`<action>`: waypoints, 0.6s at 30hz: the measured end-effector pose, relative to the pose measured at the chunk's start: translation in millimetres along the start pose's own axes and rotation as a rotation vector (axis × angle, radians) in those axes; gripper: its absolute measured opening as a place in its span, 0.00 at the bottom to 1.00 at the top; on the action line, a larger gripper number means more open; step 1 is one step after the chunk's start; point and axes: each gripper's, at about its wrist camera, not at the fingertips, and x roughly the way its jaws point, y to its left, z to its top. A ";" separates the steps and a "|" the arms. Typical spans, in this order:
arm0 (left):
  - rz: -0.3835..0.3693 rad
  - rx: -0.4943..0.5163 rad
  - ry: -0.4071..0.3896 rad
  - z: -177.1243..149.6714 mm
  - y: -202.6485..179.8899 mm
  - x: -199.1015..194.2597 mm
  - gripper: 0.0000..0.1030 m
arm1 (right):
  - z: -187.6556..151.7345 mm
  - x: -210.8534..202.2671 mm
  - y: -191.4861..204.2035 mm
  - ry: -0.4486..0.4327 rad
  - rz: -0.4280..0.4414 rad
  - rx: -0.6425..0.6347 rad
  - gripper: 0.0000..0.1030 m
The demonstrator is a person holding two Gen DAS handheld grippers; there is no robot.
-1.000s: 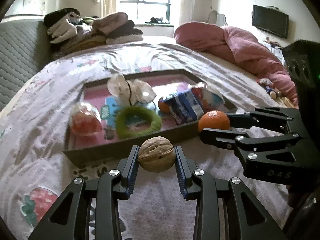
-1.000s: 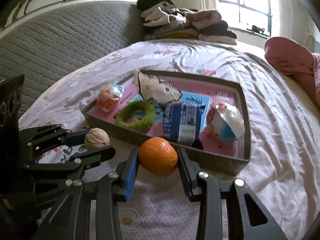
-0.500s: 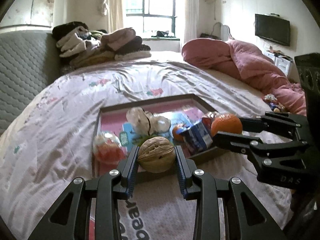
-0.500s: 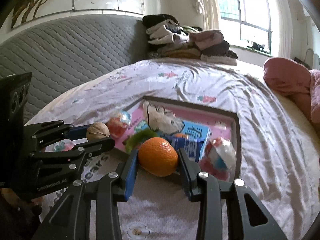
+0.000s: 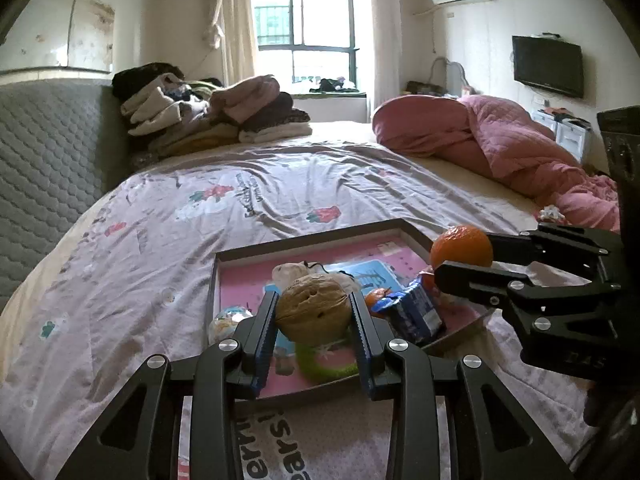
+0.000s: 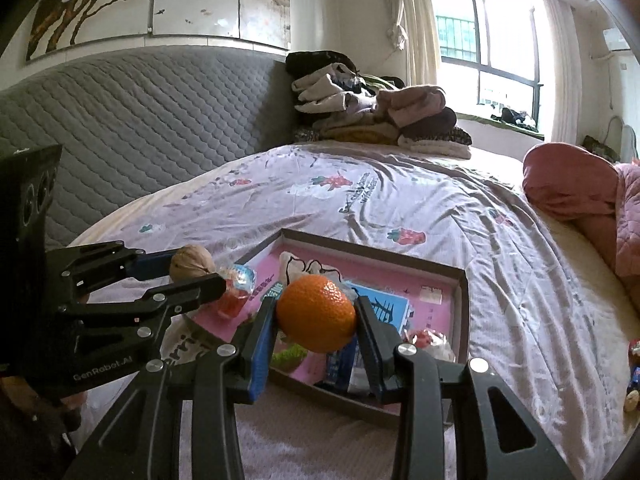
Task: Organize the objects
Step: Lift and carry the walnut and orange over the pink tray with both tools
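My left gripper (image 5: 313,310) is shut on a brown walnut (image 5: 312,307), held in the air above the near edge of a shallow pink-lined tray (image 5: 308,240) on the bed. To its right, my right gripper (image 6: 316,314) is shut on an orange (image 6: 317,313), also lifted over the tray (image 6: 464,284). In the left wrist view the right gripper (image 5: 460,254) with the orange (image 5: 462,246) shows at the right. In the right wrist view the left gripper (image 6: 192,270) with the walnut (image 6: 191,262) shows at the left. The tray holds a blue snack packet (image 5: 414,314), a green ring (image 5: 320,364) and wrapped sweets.
The tray lies on a lilac printed bedsheet (image 5: 260,196). A pile of folded clothes (image 5: 208,112) sits by the grey quilted headboard (image 6: 140,120). A pink quilt (image 5: 500,140) is heaped at the right. Small items (image 6: 634,372) lie on the sheet at the far right.
Both grippers have risen with the walnut and the orange still in them, and tilted up so the room shows more. The tray now sits lower in both views.
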 end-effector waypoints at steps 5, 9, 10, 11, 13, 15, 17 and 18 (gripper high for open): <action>0.013 -0.022 0.012 2.8 7.6 7.6 0.34 | 8.0 2.0 -0.5 -0.023 -0.005 -0.004 0.38; 0.024 -0.035 0.014 6.3 14.9 11.5 0.34 | 13.8 2.2 0.7 -0.042 -0.003 -0.008 0.38; 0.026 -0.038 0.013 7.1 15.3 12.1 0.34 | 15.9 2.5 1.4 -0.049 -0.002 -0.013 0.38; 0.027 -0.041 0.012 7.9 17.3 13.0 0.34 | 17.0 2.9 1.9 -0.053 0.000 -0.016 0.38; 0.031 -0.040 0.012 9.3 20.2 14.6 0.34 | 19.5 3.6 2.6 -0.061 -0.001 -0.027 0.38; 0.034 -0.041 0.011 10.9 22.5 15.9 0.34 | 21.5 4.0 3.2 -0.069 0.001 -0.033 0.38; 0.041 -0.043 0.009 11.7 25.2 17.0 0.34 | 23.9 4.1 2.9 -0.079 -0.004 -0.039 0.38; 0.044 -0.043 0.008 12.5 27.0 18.0 0.34 | 25.0 4.3 2.2 -0.083 -0.002 -0.038 0.38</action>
